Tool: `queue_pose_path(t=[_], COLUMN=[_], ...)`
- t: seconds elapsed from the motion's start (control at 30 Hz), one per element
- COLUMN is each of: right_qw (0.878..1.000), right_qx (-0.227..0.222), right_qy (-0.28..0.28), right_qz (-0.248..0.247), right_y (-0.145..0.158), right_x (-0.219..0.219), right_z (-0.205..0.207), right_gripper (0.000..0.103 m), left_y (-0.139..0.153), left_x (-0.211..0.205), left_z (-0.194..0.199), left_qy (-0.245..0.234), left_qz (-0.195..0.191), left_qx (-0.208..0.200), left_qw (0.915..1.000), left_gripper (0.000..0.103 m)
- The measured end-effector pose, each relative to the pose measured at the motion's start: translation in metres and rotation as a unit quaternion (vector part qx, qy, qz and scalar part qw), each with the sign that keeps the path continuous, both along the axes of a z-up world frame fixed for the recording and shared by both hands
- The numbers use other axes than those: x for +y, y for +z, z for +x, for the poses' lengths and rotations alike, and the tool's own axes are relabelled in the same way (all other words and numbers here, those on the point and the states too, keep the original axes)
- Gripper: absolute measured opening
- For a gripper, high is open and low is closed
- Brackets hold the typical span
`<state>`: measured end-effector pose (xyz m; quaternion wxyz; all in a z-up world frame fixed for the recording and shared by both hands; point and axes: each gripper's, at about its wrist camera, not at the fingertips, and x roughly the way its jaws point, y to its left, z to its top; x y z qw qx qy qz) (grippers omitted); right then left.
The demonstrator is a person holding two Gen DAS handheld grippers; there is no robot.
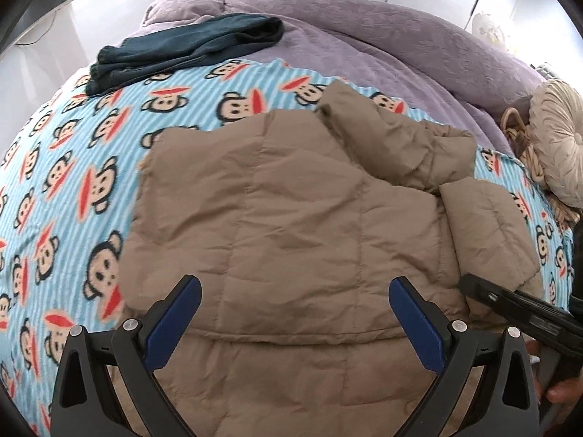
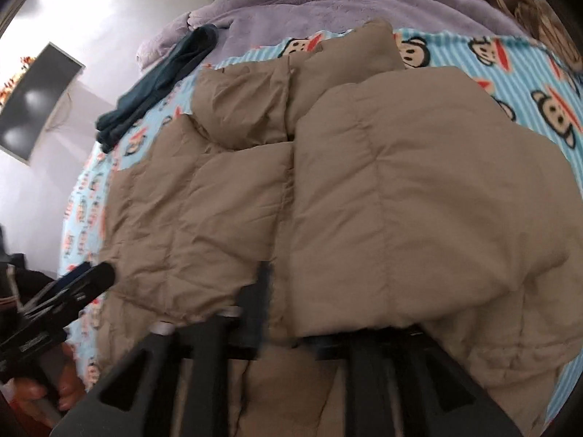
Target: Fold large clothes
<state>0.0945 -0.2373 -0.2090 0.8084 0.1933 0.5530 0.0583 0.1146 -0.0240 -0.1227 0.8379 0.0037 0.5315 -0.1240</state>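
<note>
A tan quilted puffer jacket point(image 1: 291, 200) lies spread on the monkey-print blanket point(image 1: 73, 182). Its hood is bunched at the far side and a sleeve is folded in at the right. My left gripper point(image 1: 295, 287) hovers open over the near hem, with nothing between its blue pads. The right gripper point(image 2: 291, 313) is at the near edge of a folded-over jacket point(image 2: 400, 182) panel. One dark finger point(image 2: 260, 291) shows beside the panel's edge; the other is hidden under the fabric. The jaws stand apart. It also shows in the left wrist view as the black right gripper point(image 1: 510, 302) at the lower right.
A dark teal garment point(image 1: 182, 47) lies at the blanket's far left edge. A purple duvet point(image 1: 364, 29) covers the far side of the bed. A beige round cushion point(image 1: 557, 153) and a woven item sit far right. A dark screen point(image 2: 36, 98) hangs on the wall.
</note>
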Motion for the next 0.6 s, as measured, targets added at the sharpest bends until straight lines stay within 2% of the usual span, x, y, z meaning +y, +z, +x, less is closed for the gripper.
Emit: queue_pose_path(t=[0.07,0.17,0.23,0.27,0.3,0.33,0.37,0.4,0.43,0.5,0.57,0.6], right_qw=[0.999,0.996,0.986,0.981,0.973,0.965,0.958,0.956,0.957,0.97,0.983,0.986], right_qx=[-0.016,-0.031,-0.03,-0.029,-0.025,-0.021,-0.019,-0.018,-0.023,-0.053,-0.082,-0.087], right_qy=[-0.013,-0.064,-0.144,-0.167,-0.201,-0.228,-0.247,-0.249,-0.243,-0.196,-0.119,-0.093], right_qz=[0.027,0.05,0.083,0.094,0.11,0.125,0.142,0.152,0.154,0.137,0.114,0.109], right_y=[0.017,0.033,0.032,0.031,0.025,0.02,0.015,0.013,0.014,0.028,0.047,0.05], right_x=[-0.015,-0.042,-0.079,-0.089,-0.105,-0.116,-0.124,-0.124,-0.123,-0.103,-0.065,-0.05], right_z=[-0.015,-0.031,-0.043,-0.046,-0.047,-0.046,-0.042,-0.034,-0.028,-0.011,0.007,0.012], right_gripper=[0.068,0.068,0.068,0.068,0.064,0.055,0.025,0.01,0.01,0.01,0.01,0.01], left_y=[0.001,0.0,-0.003,-0.006,-0.007,-0.008,-0.008,-0.007,-0.006,-0.005,-0.006,-0.007], left_x=[-0.005,-0.011,-0.012,-0.012,-0.01,-0.008,-0.004,0.0,0.005,0.015,0.024,0.029], left_z=[0.002,0.006,0.011,0.015,0.017,0.019,0.021,0.023,0.025,0.03,0.035,0.038], left_qy=[-0.007,-0.015,-0.016,-0.015,-0.013,-0.01,-0.006,-0.003,0.0,0.0,0.0,0.0], left_qz=[-0.013,-0.034,-0.058,-0.08,-0.099,-0.125,-0.15,-0.168,-0.193,-0.237,-0.281,-0.308], left_qx=[-0.001,0.006,0.019,0.03,0.038,0.048,0.054,0.058,0.063,0.073,0.087,0.097], left_qw=[0.9999,0.9993,0.998,0.9962,0.9943,0.9909,0.9872,0.9841,0.9792,0.9688,0.9557,0.9464], left_gripper=[0.103,0.103,0.103,0.103,0.103,0.103,0.103,0.103,0.103,0.103,0.103,0.103])
